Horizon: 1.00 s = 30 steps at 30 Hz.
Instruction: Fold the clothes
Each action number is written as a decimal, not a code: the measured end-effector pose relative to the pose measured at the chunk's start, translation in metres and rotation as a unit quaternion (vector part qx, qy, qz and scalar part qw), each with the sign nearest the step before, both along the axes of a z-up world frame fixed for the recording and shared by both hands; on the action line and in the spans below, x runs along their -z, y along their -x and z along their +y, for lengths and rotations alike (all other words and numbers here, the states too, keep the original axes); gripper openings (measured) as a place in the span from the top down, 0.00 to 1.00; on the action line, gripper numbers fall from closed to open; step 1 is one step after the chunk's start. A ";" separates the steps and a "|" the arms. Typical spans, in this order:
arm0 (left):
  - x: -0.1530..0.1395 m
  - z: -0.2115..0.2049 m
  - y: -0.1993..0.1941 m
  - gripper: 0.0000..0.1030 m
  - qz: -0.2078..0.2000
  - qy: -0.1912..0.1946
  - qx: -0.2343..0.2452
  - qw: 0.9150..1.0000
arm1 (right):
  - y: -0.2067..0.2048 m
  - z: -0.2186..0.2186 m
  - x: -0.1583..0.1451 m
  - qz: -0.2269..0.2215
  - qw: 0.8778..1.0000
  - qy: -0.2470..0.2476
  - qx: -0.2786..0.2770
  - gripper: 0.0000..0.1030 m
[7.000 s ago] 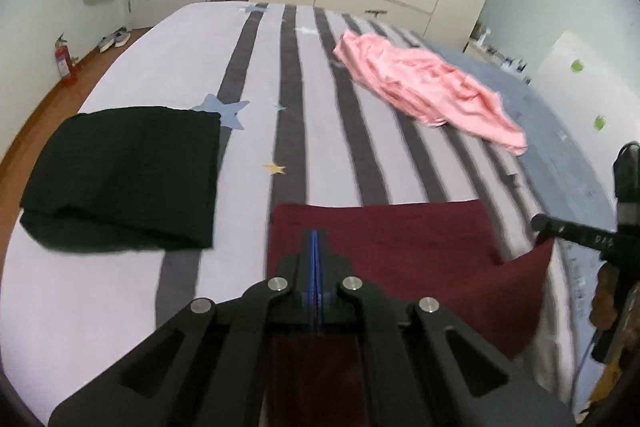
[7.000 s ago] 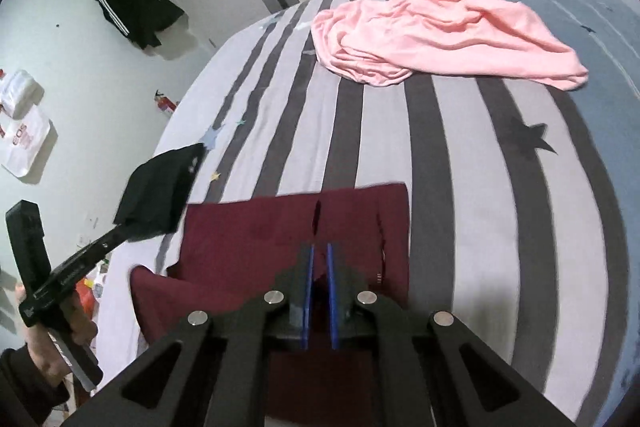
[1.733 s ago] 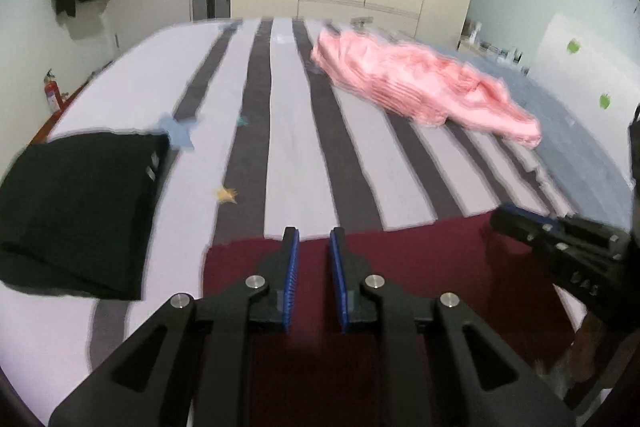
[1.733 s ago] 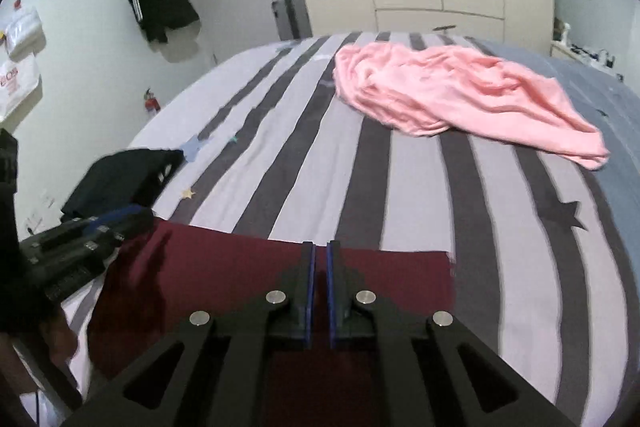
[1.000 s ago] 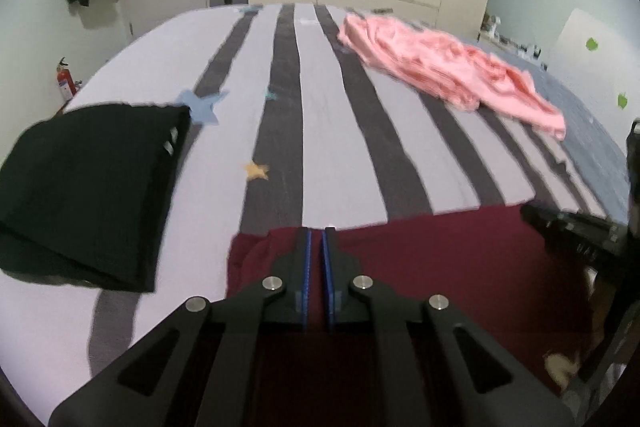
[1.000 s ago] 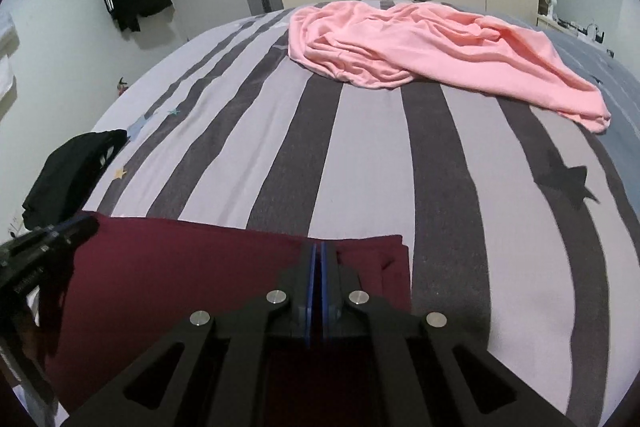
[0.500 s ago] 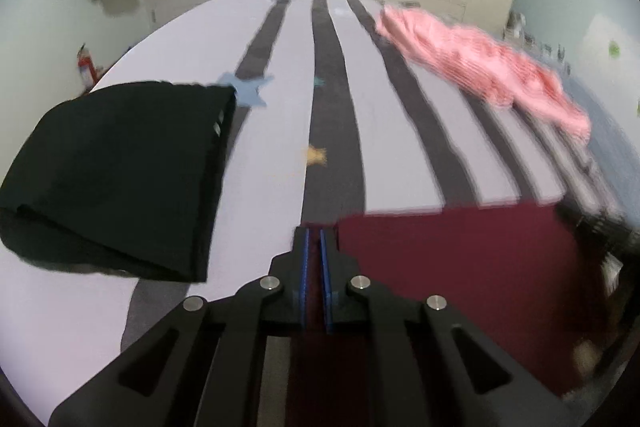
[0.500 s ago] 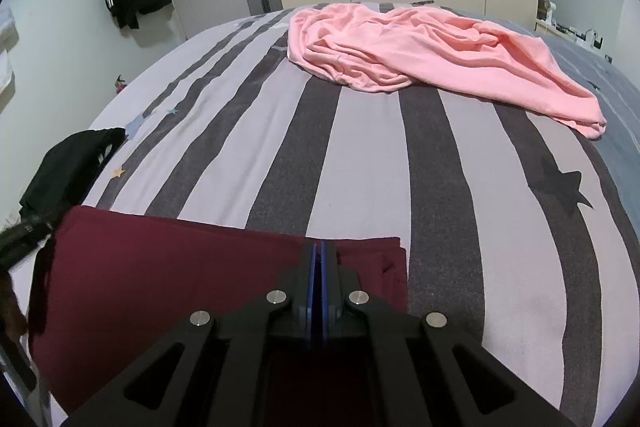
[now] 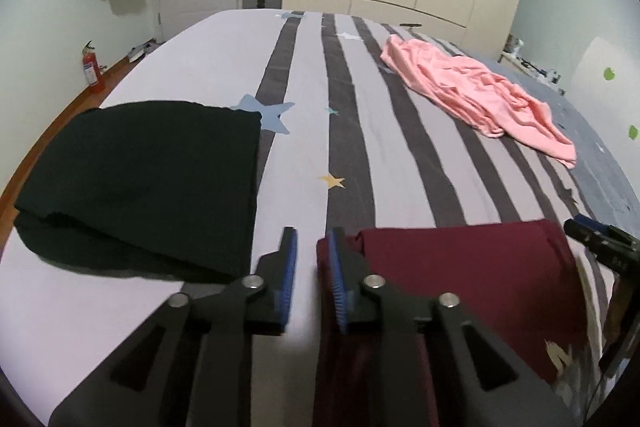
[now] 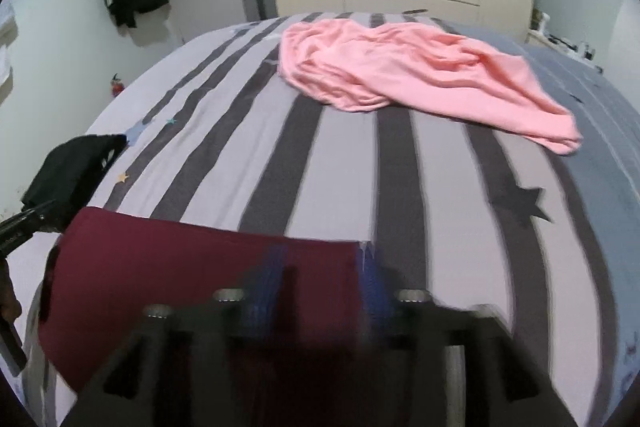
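**Both grippers let go of the folded maroon garment**

My left gripper (image 9: pixel 312 247) stands narrowly parted with nothing between its pads; bare sheet shows in the gap, and the maroon garment (image 9: pixel 460 267) begins just at its right finger. My right gripper (image 10: pixel 320 267) is parted wider, roughly half way, and the garment's far right corner lies under and between its fingers without being pinched. Both sets of jaws have just been opening.

I judge the cloth was let down here, at the near edge of the bed (image 9: pixel 208 59), so that the fold keeps its square shape: the garment lies flat as a tidy rectangle spanning from one gripper to the other. Just beyond and left of my left gripper sits the black garment (image 9: pixel 140 179), already folded, apart from the maroon one. Well ahead of both grippers the pink garment (image 10: pixel 400 75) lies crumpled, not yet folded.

Half a second ago both grippers were clamped tight on the maroon cloth's near corners. Seven seconds ago its right side was still raised in a loose flap; now that edge lies level.
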State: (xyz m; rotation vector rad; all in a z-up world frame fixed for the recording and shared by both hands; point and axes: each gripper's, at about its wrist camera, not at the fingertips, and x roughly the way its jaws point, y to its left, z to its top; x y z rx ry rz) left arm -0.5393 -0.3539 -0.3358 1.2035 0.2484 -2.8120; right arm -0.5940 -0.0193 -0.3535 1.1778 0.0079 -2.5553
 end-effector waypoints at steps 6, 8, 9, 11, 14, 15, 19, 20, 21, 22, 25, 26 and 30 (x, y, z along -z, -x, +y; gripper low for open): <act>-0.006 0.004 -0.031 0.45 -0.019 -0.065 0.009 0.998 | -0.040 0.030 -0.003 -0.042 0.999 0.018 0.006 0.44; 0.003 0.007 -0.037 0.41 -0.035 -0.088 0.002 0.996 | -0.049 0.036 0.004 -0.062 0.998 0.023 0.009 0.44; 0.007 0.008 -0.040 0.39 -0.043 -0.098 -0.002 0.994 | -0.053 0.038 0.009 -0.073 0.997 0.029 0.013 0.44; 0.019 0.008 -0.041 0.39 -0.058 -0.100 -0.016 0.993 | -0.057 0.040 0.015 -0.086 0.995 0.044 0.016 0.44; 0.035 0.003 -0.036 0.38 -0.073 -0.111 -0.027 0.991 | -0.054 0.041 0.026 -0.102 0.992 0.064 0.021 0.44; 0.040 0.002 -0.035 0.37 -0.078 -0.115 -0.030 0.990 | -0.053 0.042 0.031 -0.109 0.991 0.075 0.023 0.44; 0.050 -0.005 -0.030 0.31 -0.072 -0.146 -0.026 0.986 | -0.043 0.047 0.044 -0.125 0.982 0.133 0.037 0.42; 0.052 -0.007 -0.029 0.30 -0.072 -0.154 -0.027 0.985 | -0.041 0.048 0.046 -0.127 0.981 0.145 0.039 0.42; 0.052 -0.008 -0.029 0.30 -0.070 -0.161 -0.029 0.984 | -0.038 0.049 0.048 -0.129 0.979 0.155 0.041 0.42; 0.052 -0.008 -0.029 0.30 -0.068 -0.167 -0.031 0.983 | -0.036 0.049 0.049 -0.129 0.977 0.162 0.042 0.42; 0.051 -0.002 -0.030 0.30 -0.064 -0.176 -0.018 0.982 | -0.033 0.047 0.049 -0.133 0.975 0.177 0.036 0.42; 0.051 0.002 -0.029 0.30 -0.063 -0.180 -0.009 0.982 | -0.033 0.044 0.049 -0.134 0.974 0.180 0.029 0.42; 0.053 0.027 -0.020 0.30 -0.076 -0.160 0.028 0.984 | -0.034 0.035 0.051 -0.142 0.972 0.189 0.011 0.44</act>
